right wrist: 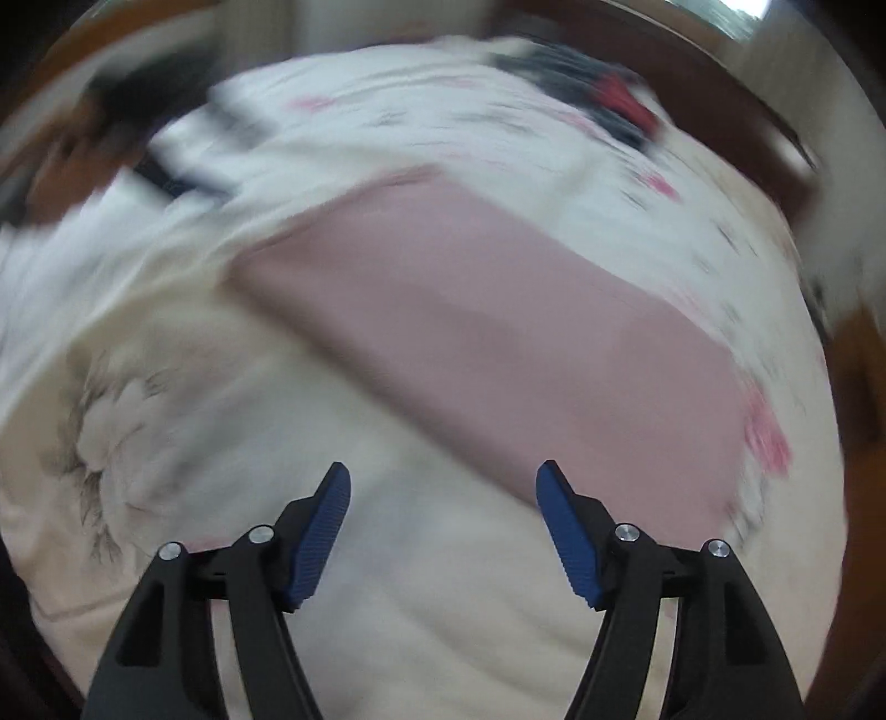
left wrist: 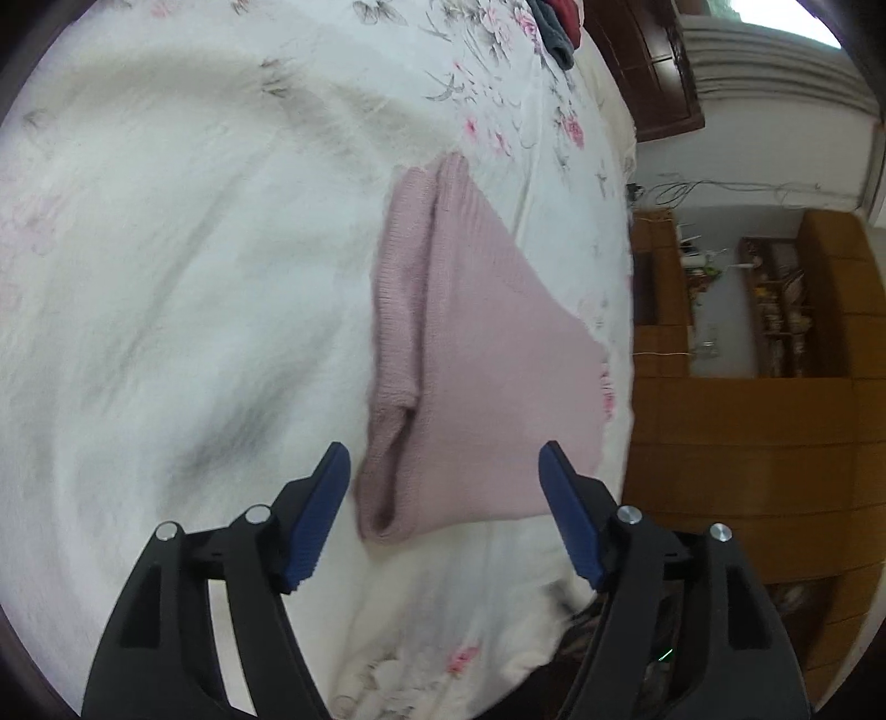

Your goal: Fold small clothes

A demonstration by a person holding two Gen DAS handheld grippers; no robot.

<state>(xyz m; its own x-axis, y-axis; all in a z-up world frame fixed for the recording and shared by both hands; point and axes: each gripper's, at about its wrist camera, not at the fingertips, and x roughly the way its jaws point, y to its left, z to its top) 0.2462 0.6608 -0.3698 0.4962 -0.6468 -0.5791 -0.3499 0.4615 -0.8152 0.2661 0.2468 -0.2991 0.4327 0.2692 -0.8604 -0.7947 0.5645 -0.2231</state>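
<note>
- Pink knit garment (left wrist: 476,354) lies flat on the floral bedspread (left wrist: 194,249), near the bed's edge; one sleeve (left wrist: 396,332) is folded in along its side, cuff end toward the left gripper.
- Left gripper (left wrist: 446,482): fingers spread wide, holding nothing, hovering just above the garment's near end.
- Right gripper (right wrist: 443,498): fingers likewise spread and empty; its view is motion-blurred, the garment (right wrist: 487,327) lying ahead as a long pink band.
- Judged step: between folds, both tools free, garment partly folded lengthwise.
- Next move likely calls for pinching one short end with both grippers, catching all layers, and carrying it over toward the opposite end.
- Dark and red clothes (left wrist: 556,22) sit at the bed's far end, well apart.
</note>
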